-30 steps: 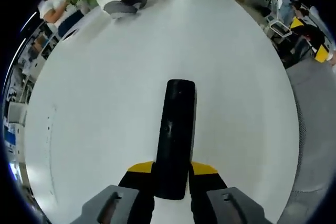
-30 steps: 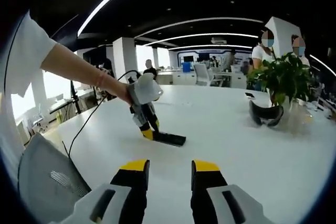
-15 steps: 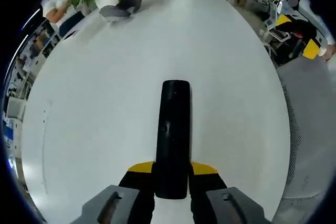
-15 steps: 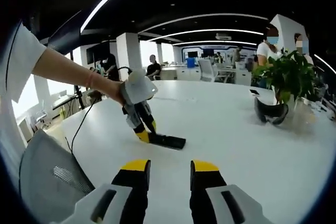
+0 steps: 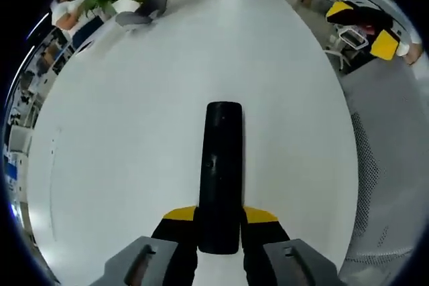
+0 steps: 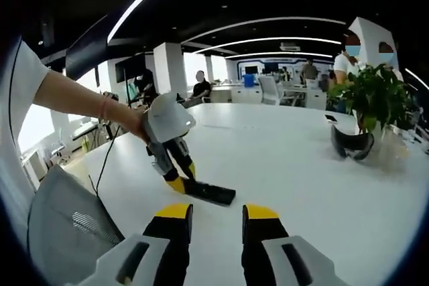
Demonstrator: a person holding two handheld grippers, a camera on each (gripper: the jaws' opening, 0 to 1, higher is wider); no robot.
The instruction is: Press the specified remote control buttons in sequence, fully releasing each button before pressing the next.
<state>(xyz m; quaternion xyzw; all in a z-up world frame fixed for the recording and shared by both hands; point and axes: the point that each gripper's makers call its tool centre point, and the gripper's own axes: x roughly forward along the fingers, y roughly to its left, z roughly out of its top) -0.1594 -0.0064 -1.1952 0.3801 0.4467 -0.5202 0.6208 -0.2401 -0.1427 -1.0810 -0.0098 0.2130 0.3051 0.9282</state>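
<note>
A long black remote control lies flat on the white table, pointing away from the camera in the left gripper view. My left gripper is shut on the near end of the remote, its yellow-tipped jaws pressed on both sides. In the right gripper view the same remote rests on the table with the left gripper clamped on its left end, held by a person's hand. My right gripper hovers near the table's edge, jaws apart with nothing between them, short of the remote.
A potted plant and a dark headset stand at the far right of the table. A grey mesh chair sits at the near left. Several people stand beyond the table. A cable hangs from the left gripper.
Both cameras shifted a little. In the right gripper view the left gripper and remote now appear closer and lower. The left gripper keeps its hold on the remote.
</note>
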